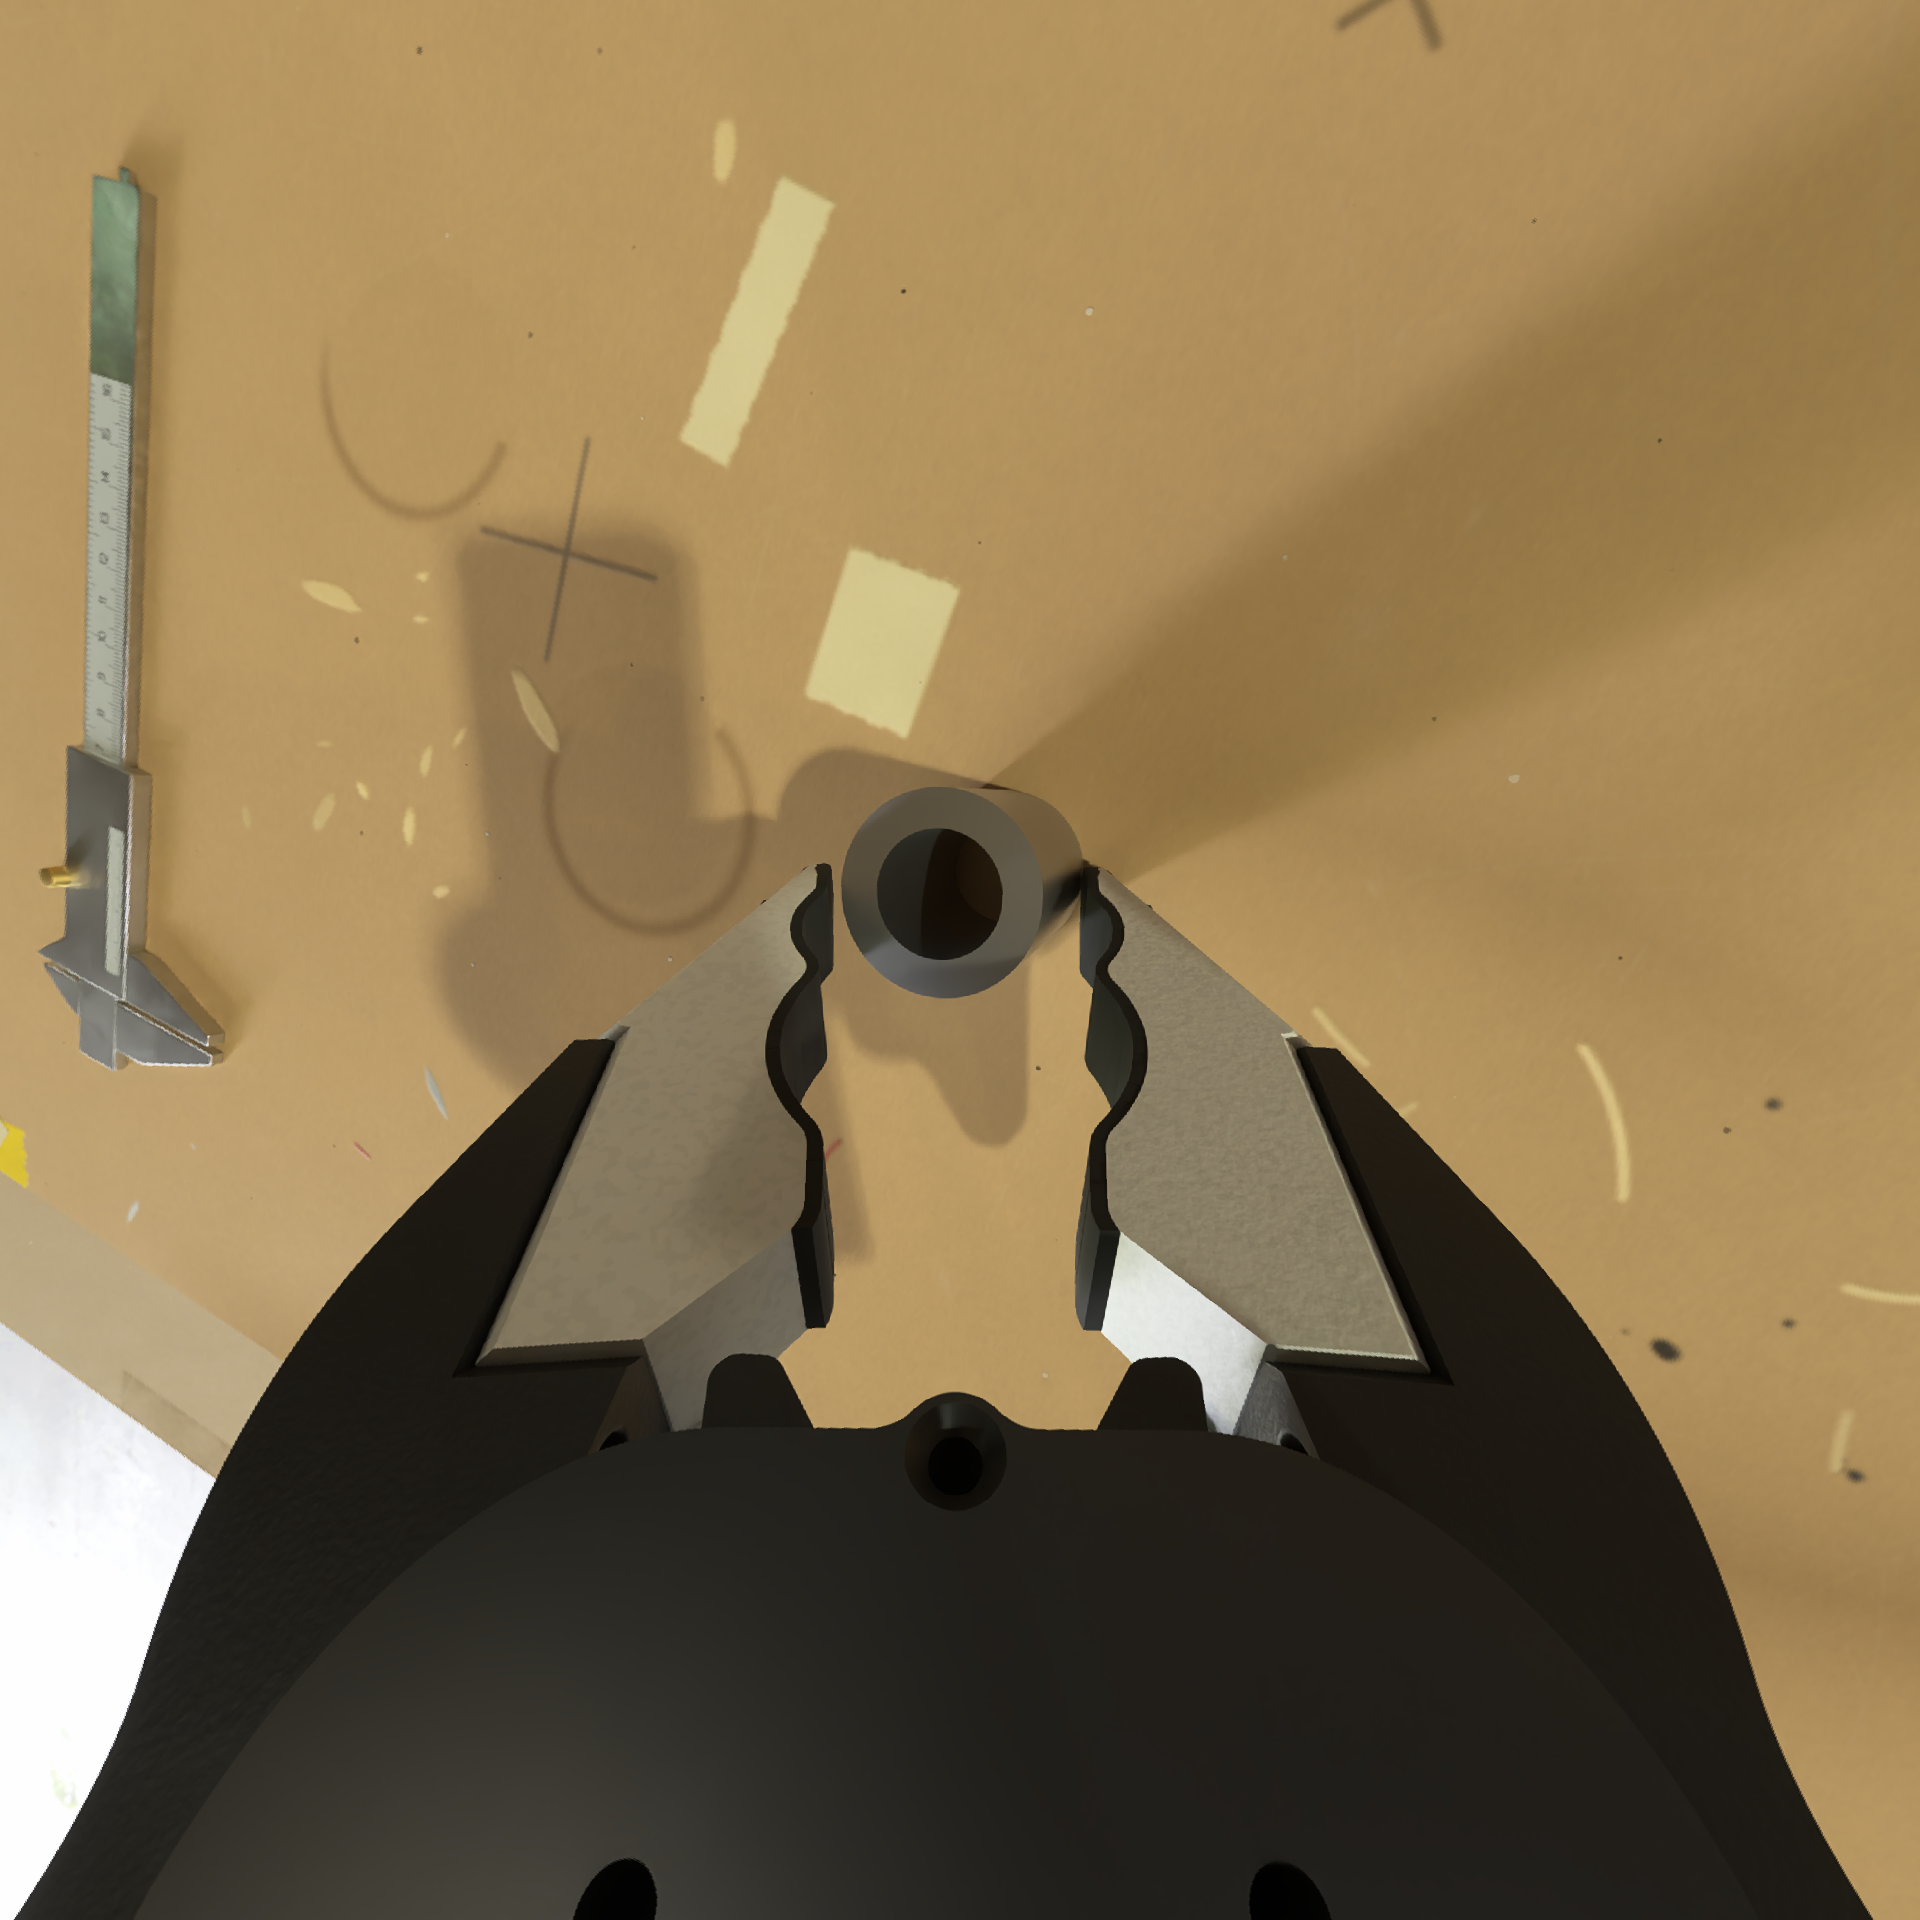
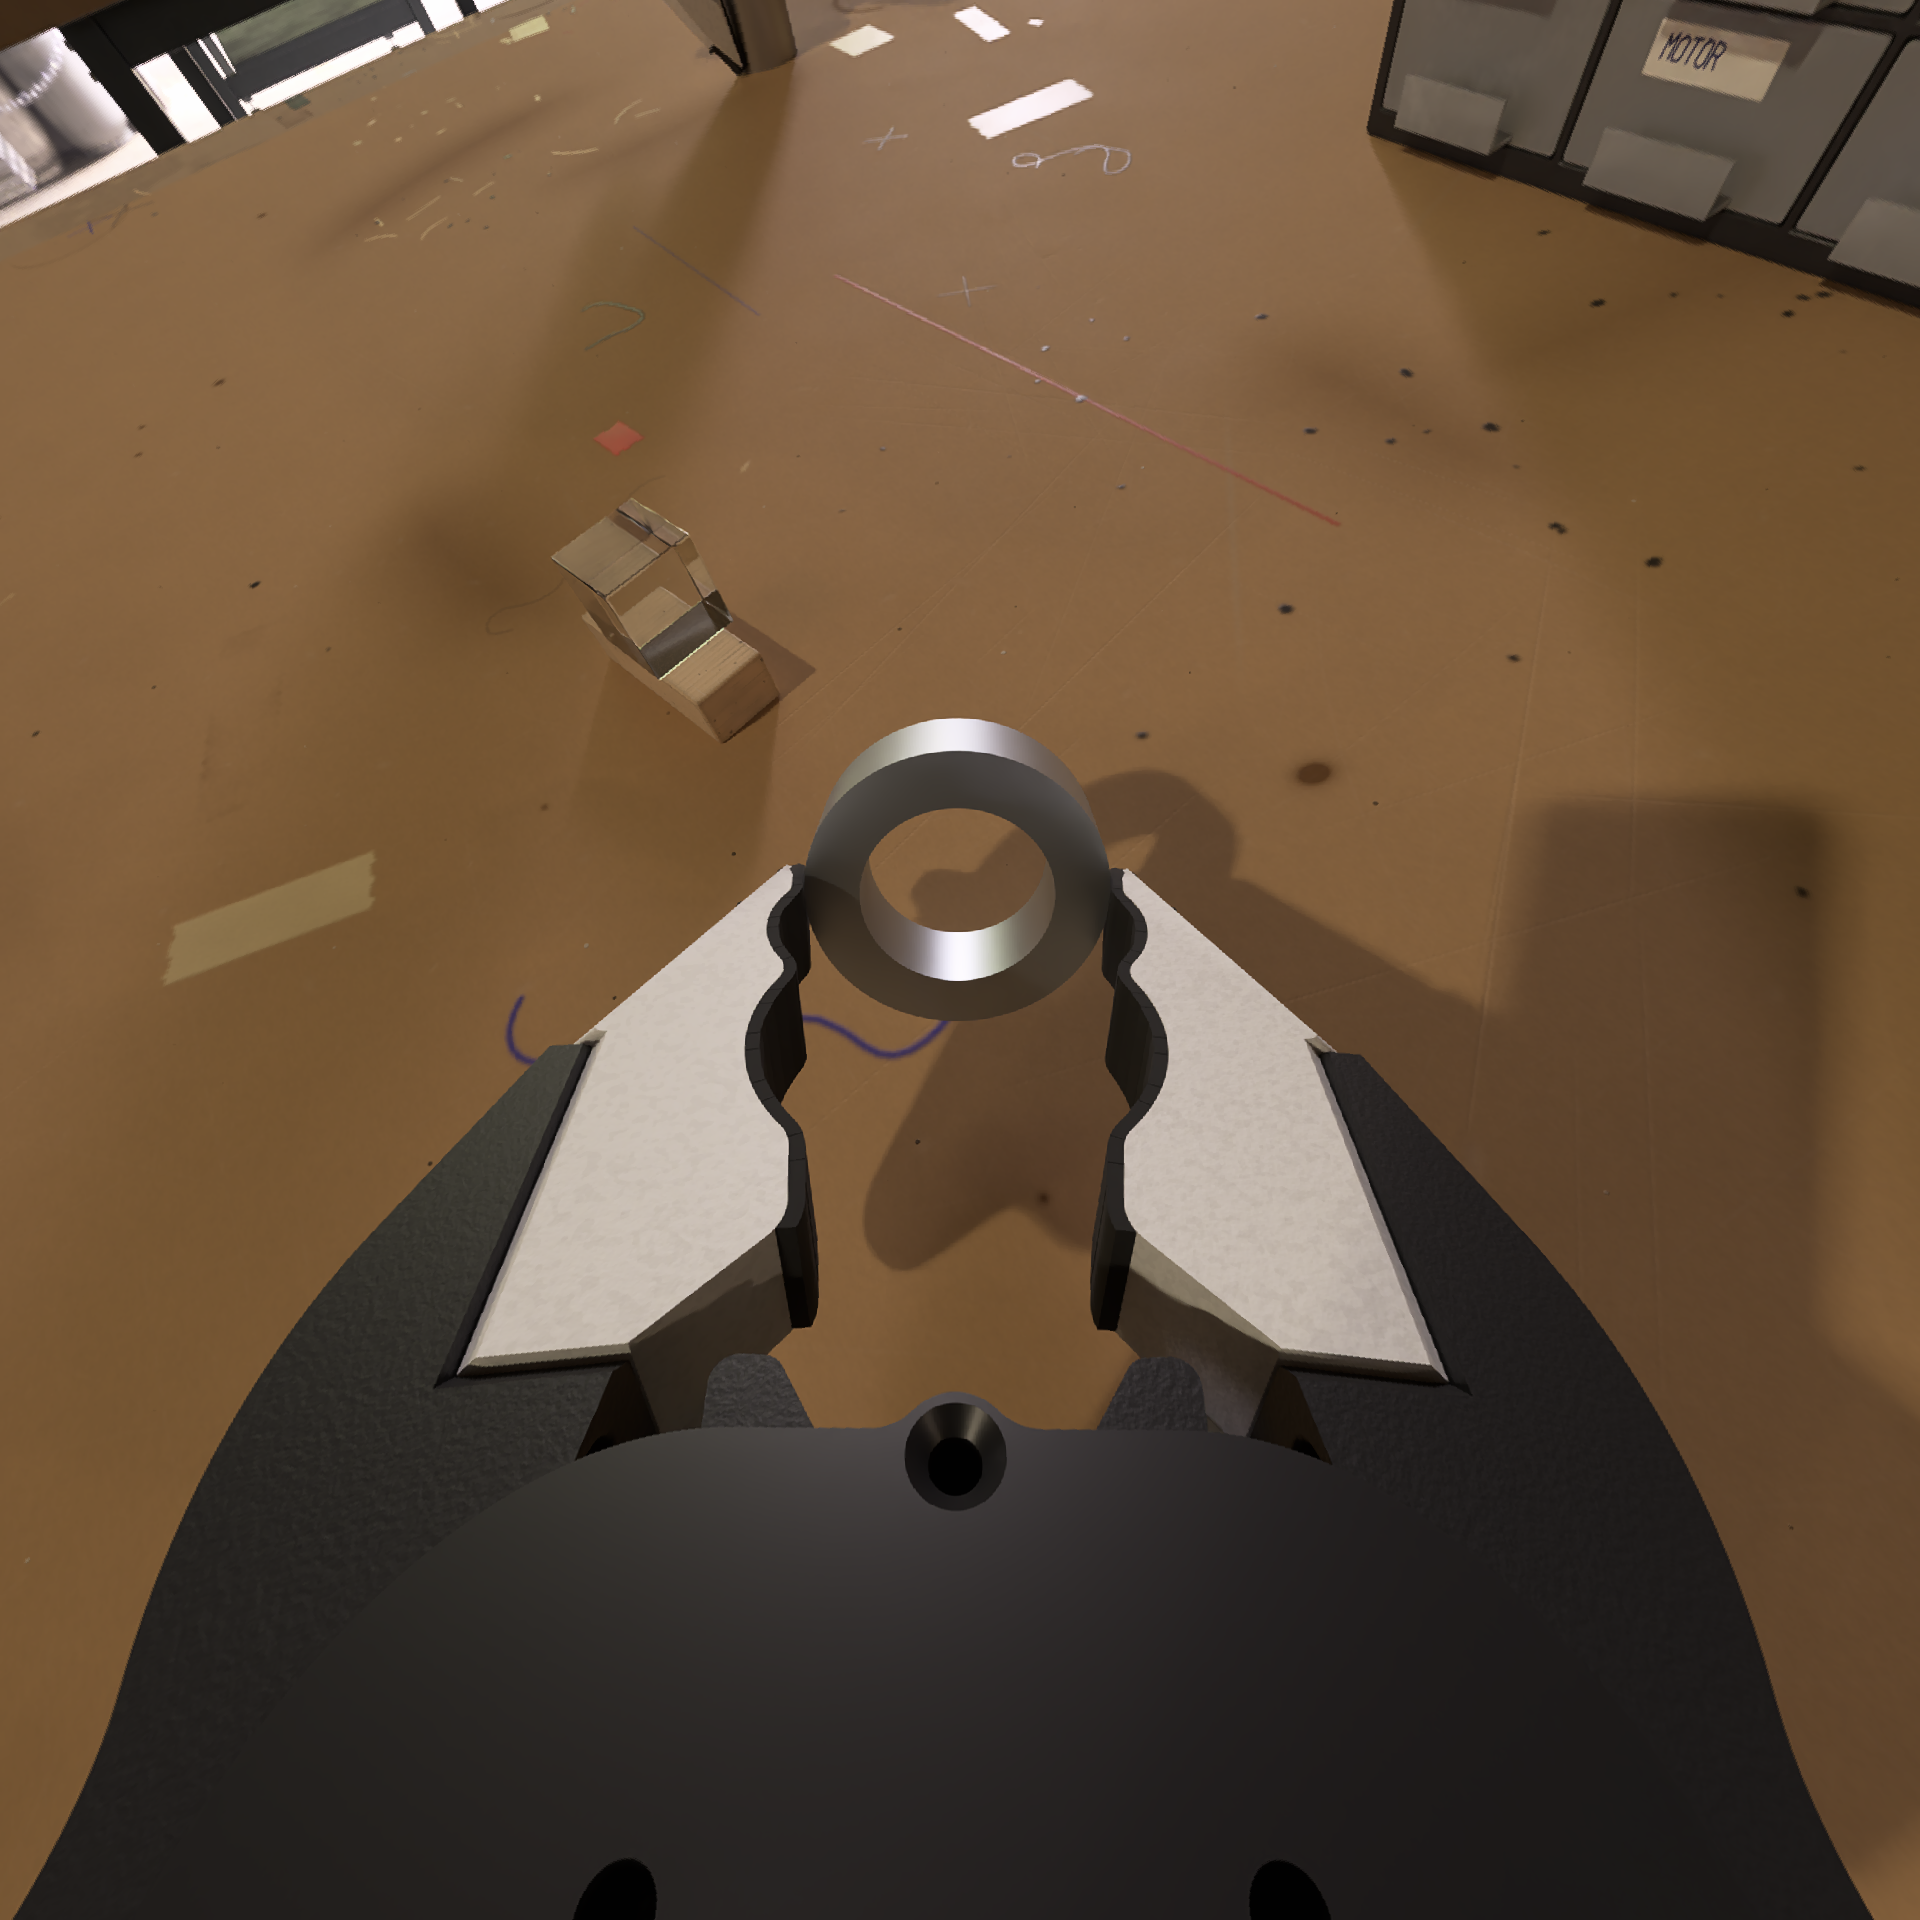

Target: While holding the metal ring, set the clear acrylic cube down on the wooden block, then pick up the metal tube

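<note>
In the left wrist view my left gripper (image 1: 956,878) is shut on the grey metal tube (image 1: 940,894). The tube shows end-on between the fingertips, pointing away toward the brown table. In the right wrist view my right gripper (image 2: 956,883) is shut on the shiny metal ring (image 2: 954,868) and holds it above the table. Farther off to the left, the clear acrylic cube (image 2: 636,577) rests on the pale wooden block (image 2: 727,686). Neither gripper touches it.
A steel caliper (image 1: 109,665) lies at the far left of the left wrist view, near the table edge (image 1: 94,1278). Tape strips (image 1: 758,322) and pen marks dot the table. A grey drawer cabinet (image 2: 1662,114) stands at the back right. A tape strip (image 2: 270,920) lies left of the right gripper.
</note>
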Tool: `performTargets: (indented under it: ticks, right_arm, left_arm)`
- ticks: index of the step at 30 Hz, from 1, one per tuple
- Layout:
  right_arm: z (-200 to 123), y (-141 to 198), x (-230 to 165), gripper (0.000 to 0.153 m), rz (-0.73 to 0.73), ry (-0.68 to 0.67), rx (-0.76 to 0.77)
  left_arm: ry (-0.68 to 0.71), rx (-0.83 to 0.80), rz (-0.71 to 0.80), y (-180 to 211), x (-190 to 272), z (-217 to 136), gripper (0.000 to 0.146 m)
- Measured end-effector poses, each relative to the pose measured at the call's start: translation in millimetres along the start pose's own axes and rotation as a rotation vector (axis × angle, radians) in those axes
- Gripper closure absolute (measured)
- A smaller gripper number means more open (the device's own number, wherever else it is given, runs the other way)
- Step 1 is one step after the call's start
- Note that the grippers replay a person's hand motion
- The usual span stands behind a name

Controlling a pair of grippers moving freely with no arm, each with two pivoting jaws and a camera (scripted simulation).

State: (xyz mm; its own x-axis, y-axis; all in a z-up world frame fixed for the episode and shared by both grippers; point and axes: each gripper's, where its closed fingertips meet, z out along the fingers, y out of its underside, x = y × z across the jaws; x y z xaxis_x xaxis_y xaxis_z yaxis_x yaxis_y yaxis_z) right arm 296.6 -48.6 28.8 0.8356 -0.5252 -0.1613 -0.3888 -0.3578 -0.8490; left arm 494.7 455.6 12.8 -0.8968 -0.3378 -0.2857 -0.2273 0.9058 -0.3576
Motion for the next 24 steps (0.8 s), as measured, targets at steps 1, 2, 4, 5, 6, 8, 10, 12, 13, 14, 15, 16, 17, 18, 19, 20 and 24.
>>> performTargets:
  ticks: [1, 2, 4, 5, 6, 8, 10, 12, 13, 14, 15, 16, 17, 18, 19, 20, 24]
  right_arm:
    - [0, 0, 0, 0.096, 0.001, 0.000, 0.000]
    - [0, 0, 0, 0.096, 0.001, 0.001, -0.001]
    - [0, 1, 0, 0.096, 0.001, 0.001, -0.004]
    - [0, 0, 0, 0.096, 0.002, 0.000, -0.004]
    - [1, 0, 0, 0.096, 0.002, 0.000, -0.003]
    - [1, 0, 0, 0.096, 0.001, -0.001, -0.001]
    - [1, -1, -2, 0.096, -0.004, -0.005, 0.003]
    - [0, -3, -3, 0.096, -0.011, -0.007, 0.006]
    - [0, -3, -4, 0.096, -0.017, -0.008, 0.007]
    - [0, -5, -5, 0.096, -0.022, -0.010, 0.011]
    - [0, -6, -7, 0.096, -0.026, -0.012, 0.015]
    - [-1, -7, -8, 0.096, -0.031, -0.012, 0.019]
    - [-1, -8, -8, 0.096, -0.037, -0.012, 0.021]
    - [-1, -9, -9, 0.096, -0.043, -0.011, 0.022]
    - [-2, -9, -10, 0.096, -0.049, -0.011, 0.024]
    - [-2, -10, -11, 0.096, -0.053, -0.012, 0.026]
    - [-2, -16, -16, 0.096, -0.084, -0.010, 0.037]
  left_arm:
    - [0.004, -0.003, 0.007, 0, 0, 0, 0.099]
    - [0.006, -0.003, 0.012, 0, 1, 0, 0.100]
    - [0.019, 0.001, 0.020, 0, 2, 0, 0.101]
    - [0.023, 0.001, 0.026, 0, 2, 0, 0.101]
    - [0.022, 0.000, 0.033, 0, 2, -2, 0.103]
    - [0.003, 0.005, 0.038, 1, 4, -8, 0.108]
    - [-0.026, 0.015, 0.028, 1, 4, -19, 0.109]
    - [-0.065, 0.027, 0.013, -1, 2, -35, 0.109]
    - [-0.088, 0.031, 0.006, -1, 1, -43, 0.109]
    - [-0.108, 0.034, -0.002, -1, 1, -52, 0.109]
    - [-0.126, 0.034, -0.010, -1, 1, -61, 0.109]
    - [-0.144, 0.032, -0.015, -2, 2, -70, 0.109]
    - [-0.160, 0.032, -0.019, -2, 3, -79, 0.109]
    - [-0.178, 0.034, -0.024, -3, 4, -88, 0.109]
    - [-0.199, 0.039, -0.030, -5, 5, -97, 0.109]
    - [-0.218, 0.050, -0.037, -8, 7, -106, 0.109]
    - [-0.276, 0.167, -0.074, -37, 19, -139, 0.109]
